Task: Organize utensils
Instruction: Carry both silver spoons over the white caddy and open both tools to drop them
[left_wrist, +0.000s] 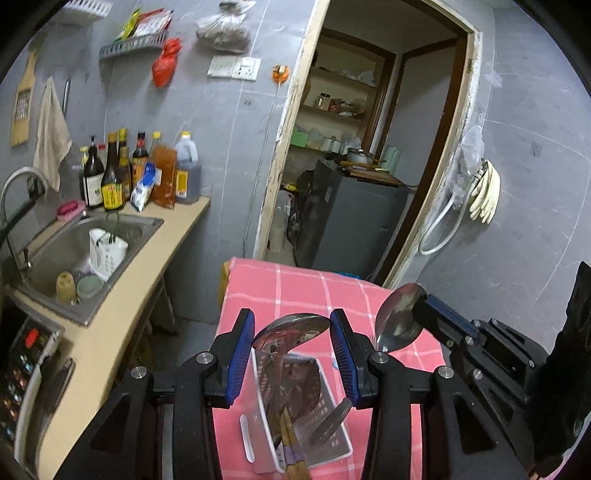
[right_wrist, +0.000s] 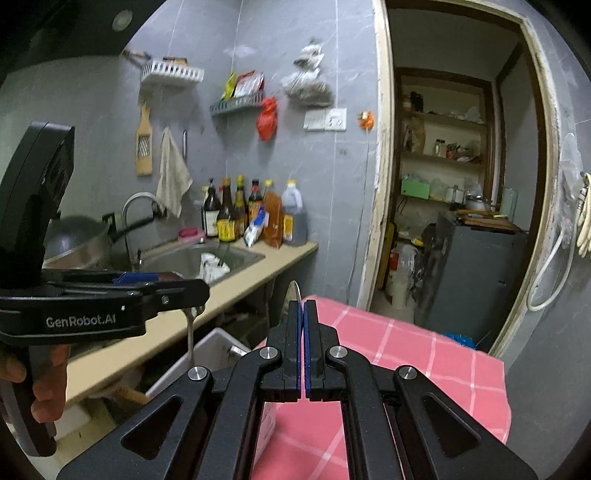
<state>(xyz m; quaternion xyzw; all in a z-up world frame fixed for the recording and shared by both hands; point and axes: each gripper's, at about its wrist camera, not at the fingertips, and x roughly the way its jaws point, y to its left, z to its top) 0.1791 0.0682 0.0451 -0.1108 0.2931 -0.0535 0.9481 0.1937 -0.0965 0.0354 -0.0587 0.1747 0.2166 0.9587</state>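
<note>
My left gripper is open above a white slotted utensil basket on the pink checked tablecloth. The basket holds a steel ladle, wooden-handled utensils and a flat steel piece. The ladle's bowl sits between the left fingers, untouched. My right gripper is shut on a large steel spoon, seen edge-on in the right wrist view, held above the table to the right of the basket. The left gripper also shows in the right wrist view.
A counter with a steel sink lies to the left, holding a white holder and bottles behind it. An open doorway with a grey cabinet is behind the table. A cooker panel is at the near left.
</note>
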